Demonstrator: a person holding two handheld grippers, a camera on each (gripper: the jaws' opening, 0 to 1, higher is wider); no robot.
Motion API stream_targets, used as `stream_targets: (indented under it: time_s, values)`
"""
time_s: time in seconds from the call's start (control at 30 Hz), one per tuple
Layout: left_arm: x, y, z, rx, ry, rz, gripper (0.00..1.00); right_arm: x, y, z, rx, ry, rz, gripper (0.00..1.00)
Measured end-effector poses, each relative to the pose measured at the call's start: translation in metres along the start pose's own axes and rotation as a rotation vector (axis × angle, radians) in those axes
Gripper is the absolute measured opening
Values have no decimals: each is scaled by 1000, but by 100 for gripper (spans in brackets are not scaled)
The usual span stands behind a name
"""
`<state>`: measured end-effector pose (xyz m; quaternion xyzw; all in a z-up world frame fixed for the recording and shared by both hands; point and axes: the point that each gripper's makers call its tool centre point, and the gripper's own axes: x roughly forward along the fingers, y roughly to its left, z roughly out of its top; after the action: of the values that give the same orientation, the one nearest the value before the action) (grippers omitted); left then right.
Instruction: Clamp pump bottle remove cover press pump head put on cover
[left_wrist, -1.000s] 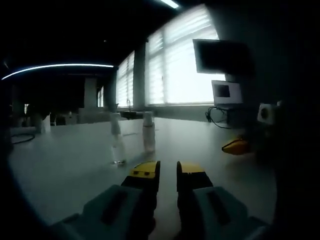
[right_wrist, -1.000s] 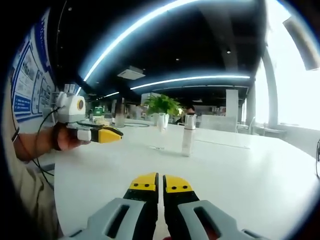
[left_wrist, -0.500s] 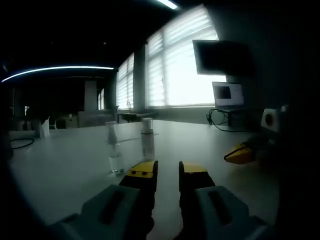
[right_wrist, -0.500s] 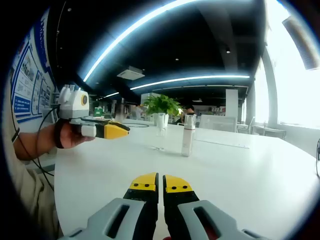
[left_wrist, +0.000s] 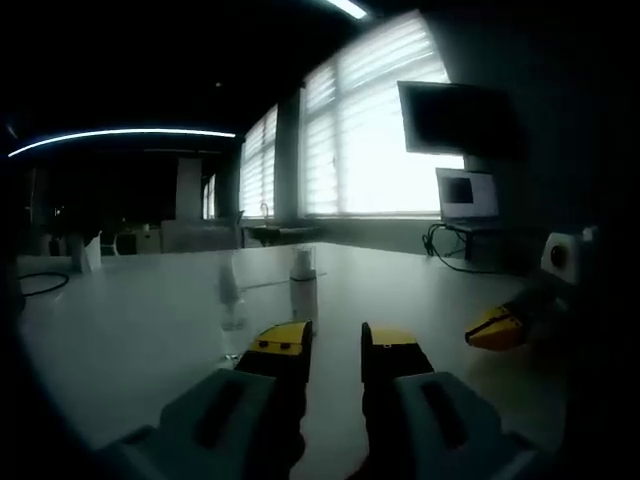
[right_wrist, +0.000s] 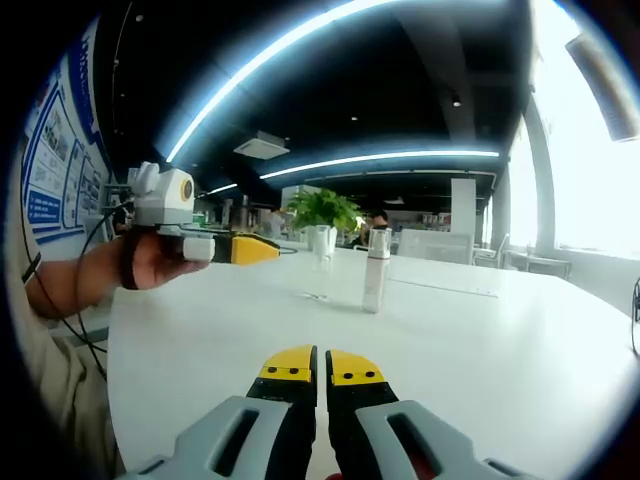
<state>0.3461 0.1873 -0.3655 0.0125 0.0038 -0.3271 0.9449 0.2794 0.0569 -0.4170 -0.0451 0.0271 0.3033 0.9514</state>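
A slim white pump bottle (right_wrist: 376, 272) with a pale top stands upright on the white table (right_wrist: 480, 340). Just left of it stands a clear tube-shaped piece (right_wrist: 319, 263). My right gripper (right_wrist: 325, 366) hovers low over the table, shut and empty, well short of the bottle. My left gripper (right_wrist: 262, 248), held in a hand, points at the bottle from the left. In the left gripper view the bottle (left_wrist: 303, 284) rises just beyond my left gripper (left_wrist: 336, 341), whose jaws stand apart with nothing between them. The clear piece (left_wrist: 230, 301) is to its left, and the right gripper (left_wrist: 496, 326) shows at the right.
A potted plant (right_wrist: 322, 213) and other table clutter stand far behind the bottle. In the left gripper view a monitor (left_wrist: 458, 116), a laptop (left_wrist: 468, 194) and cables sit by the bright window. A sleeve and forearm (right_wrist: 60, 300) fill the left edge.
The left gripper has moved closer to the bottle, which now sits nearer its jaws. Its jaws have spread slightly. The right gripper has stayed still.
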Motion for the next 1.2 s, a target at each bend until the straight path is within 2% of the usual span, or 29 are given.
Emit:
stream_targets:
  time_s: [0.23,0.53,0.7,1.2]
  values:
    - [15,-7,1,19,10,1,14,0,0,1,1,-4,1,0]
    - [31,-11,5,-9,1,15,15,0,2,1,-13,-4,3,0]
    - [38,-9,5,-15,0,45,16,0,2,1,-11,-6,4,0]
    - [68,-5,1,8,18,69,17,0,4,1,-12,-8,7,0]
